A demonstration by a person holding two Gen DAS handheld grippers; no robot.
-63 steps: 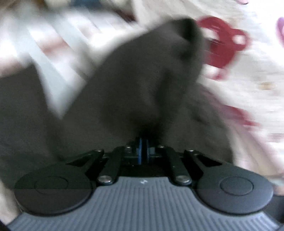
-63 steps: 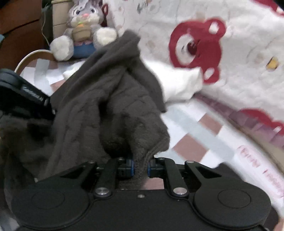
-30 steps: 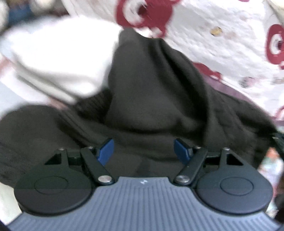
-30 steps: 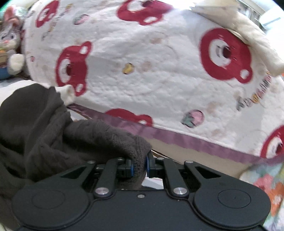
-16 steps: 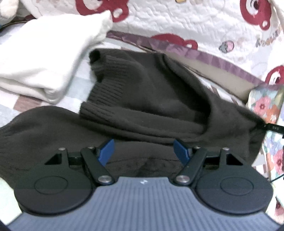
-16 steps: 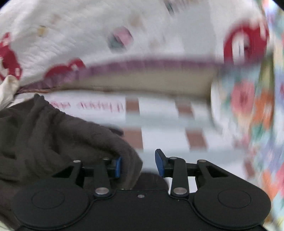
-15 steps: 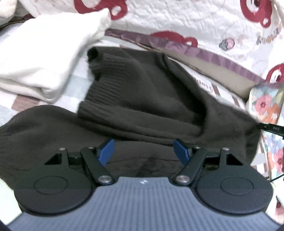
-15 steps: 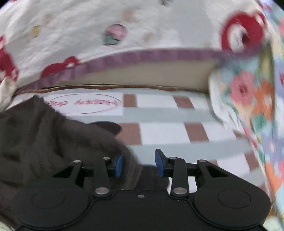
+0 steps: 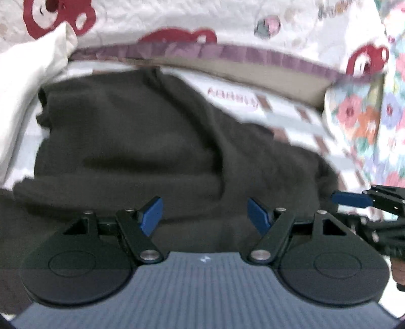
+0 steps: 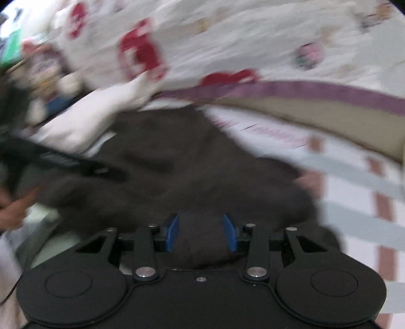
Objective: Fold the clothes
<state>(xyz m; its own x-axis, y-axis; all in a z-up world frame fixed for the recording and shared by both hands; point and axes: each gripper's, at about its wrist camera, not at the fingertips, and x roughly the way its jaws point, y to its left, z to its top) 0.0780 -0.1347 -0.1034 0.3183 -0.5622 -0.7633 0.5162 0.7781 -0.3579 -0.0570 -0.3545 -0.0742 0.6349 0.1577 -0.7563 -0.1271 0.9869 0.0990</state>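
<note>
one dark sweater (image 9: 141, 141) bunched on the checked bed (image 9: 298, 121) beside one white garment (image 9: 27, 83), bare sheet right; left gripper (image 9: 205, 215) open, right gripper (image 10: 201, 232) opening, both over sweater.

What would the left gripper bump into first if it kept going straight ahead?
Most likely the dark knitted sweater. The left gripper is open and tilted down, and the sweater fills the space right in front of it. The picture is blurry, so how far off is unclear.

Checked bedsheet (image 9: 298, 121) covered the bed, a white quilt (image 9: 227, 17) with red bears and purple trim along its far edge, floral fabric (image 9: 367, 119) at right.
</note>
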